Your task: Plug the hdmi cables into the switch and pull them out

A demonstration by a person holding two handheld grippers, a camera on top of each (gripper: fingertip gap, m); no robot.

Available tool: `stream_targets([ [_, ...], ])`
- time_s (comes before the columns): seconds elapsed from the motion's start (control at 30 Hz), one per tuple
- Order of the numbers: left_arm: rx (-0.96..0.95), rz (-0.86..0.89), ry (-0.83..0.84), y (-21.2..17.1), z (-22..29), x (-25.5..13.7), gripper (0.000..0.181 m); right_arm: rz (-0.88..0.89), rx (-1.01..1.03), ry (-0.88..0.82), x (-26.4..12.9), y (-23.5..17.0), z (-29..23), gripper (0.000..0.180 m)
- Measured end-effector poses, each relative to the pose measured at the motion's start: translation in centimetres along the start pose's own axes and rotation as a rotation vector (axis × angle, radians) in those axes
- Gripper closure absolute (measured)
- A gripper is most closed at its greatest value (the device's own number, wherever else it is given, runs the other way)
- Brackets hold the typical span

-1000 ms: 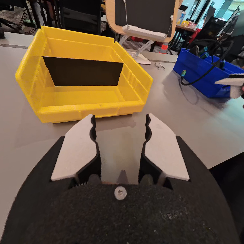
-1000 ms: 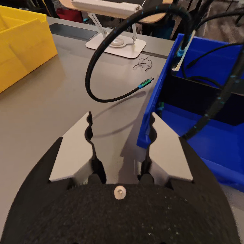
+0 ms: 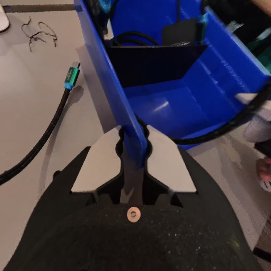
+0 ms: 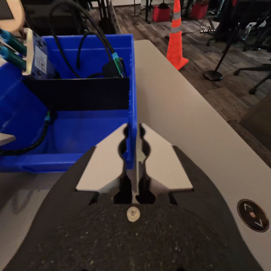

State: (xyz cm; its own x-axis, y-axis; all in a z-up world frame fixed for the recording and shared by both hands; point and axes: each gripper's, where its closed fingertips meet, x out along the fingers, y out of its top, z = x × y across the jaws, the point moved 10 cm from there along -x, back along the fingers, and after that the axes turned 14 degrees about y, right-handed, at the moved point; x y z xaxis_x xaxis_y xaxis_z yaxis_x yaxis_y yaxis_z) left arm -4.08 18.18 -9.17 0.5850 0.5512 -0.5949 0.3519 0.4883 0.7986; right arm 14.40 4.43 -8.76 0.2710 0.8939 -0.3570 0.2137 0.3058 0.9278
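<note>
Both grippers now clamp blue bin (image 3: 154,17) — cables inside

A pale grey table (image 4: 183,117) runs away to the right, its long edge bordering a floor (image 4: 212,70) of dark, wood-toned planks. A round dark disc (image 4: 253,215) with arrow marks is set flush in the tabletop near its edge. On the floor stands an orange traffic cone (image 4: 176,39) with grey bands, beside a round black stand base (image 4: 212,75) and the legs of an office chair (image 4: 258,76). Red containers (image 4: 161,13) sit farther back. The room is dim and the far background blurred.
</note>
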Motion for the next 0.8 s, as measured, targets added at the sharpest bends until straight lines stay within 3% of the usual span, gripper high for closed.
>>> stream_targets([
  [0.03, -0.015, 0.010, -0.001, 0.0, -0.1, 0.2, 0.156, -0.010, -0.005, -0.010, 0.5, 0.0, -0.2, 0.175],
  [0.17, 0.057, 0.102, 0.139, -0.5, -0.5, -1.9, 0.169, -0.013, 0.095, 0.074, 0.2, 0.4, -0.9, 0.177],
  [0.3, 0.156, 0.247, 0.243, -1.4, -1.9, -7.6, 0.177, 0.066, -0.015, 0.010, -3.6, 1.0, -5.3, 0.179],
  [0.57, 0.128, 0.362, 0.393, -5.3, -10.2, -17.1, 0.176, 0.159, -0.080, 0.237, -5.6, 0.7, -16.0, 0.177],
  [0.67, 0.102, 0.353, 0.452, -6.1, -13.3, -17.8, 0.176, 0.152, -0.108, 0.301, -3.8, 0.5, -19.3, 0.177],
  [0.8, 0.112, 0.280, 0.471, -7.2, -15.8, -15.0, 0.176, 0.077, -0.160, 0.336, 0.2, -1.6, -20.6, 0.177],
])
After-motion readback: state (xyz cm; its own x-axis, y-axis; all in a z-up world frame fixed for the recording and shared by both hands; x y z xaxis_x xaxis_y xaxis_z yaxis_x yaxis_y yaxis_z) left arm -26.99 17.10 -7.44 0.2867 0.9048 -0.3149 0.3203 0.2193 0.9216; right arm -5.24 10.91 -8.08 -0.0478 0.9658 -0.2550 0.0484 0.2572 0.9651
